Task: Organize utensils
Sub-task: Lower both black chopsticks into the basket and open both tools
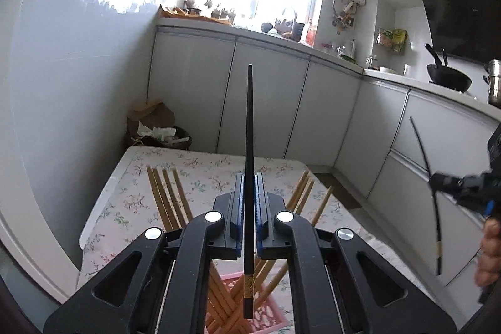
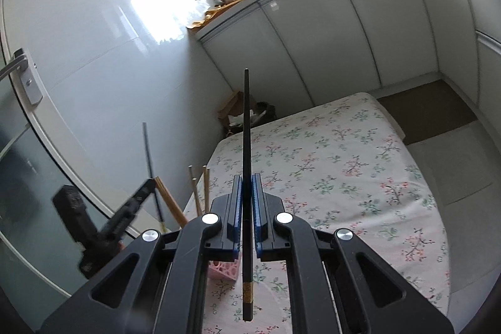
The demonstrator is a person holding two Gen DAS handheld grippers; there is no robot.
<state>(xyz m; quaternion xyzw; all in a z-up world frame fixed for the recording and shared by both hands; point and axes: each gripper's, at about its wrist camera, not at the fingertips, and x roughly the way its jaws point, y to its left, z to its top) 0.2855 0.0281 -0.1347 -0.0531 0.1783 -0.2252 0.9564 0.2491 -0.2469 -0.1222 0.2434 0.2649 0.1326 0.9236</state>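
Note:
My left gripper (image 1: pixel 249 177) is shut on a black chopstick (image 1: pixel 249 121) that sticks up and forward past the blue pads, its gold-banded end hanging below. Beneath it, a pink slotted basket (image 1: pixel 266 320) on the flowered tablecloth (image 1: pixel 125 199) holds several wooden chopsticks (image 1: pixel 166 199) fanned outward. My right gripper (image 2: pixel 247 177) is shut on a second black chopstick (image 2: pixel 246 130) held the same way. In the left wrist view the right gripper (image 1: pixel 433 180) appears at the right edge with its chopstick (image 1: pixel 422 152). In the right wrist view the left gripper (image 2: pixel 152 182) shows blurred at lower left, beside the basket (image 2: pixel 222 269).
White cabinets (image 1: pixel 266 96) and a cluttered counter (image 1: pixel 281 33) run behind the table. A bin with a paper bag (image 1: pixel 156 127) stands on the floor by the table's far corner. A wok (image 1: pixel 449 79) and a steel pot (image 1: pixel 494 83) sit at the right. A door with a handle (image 2: pixel 18 68) is at the left.

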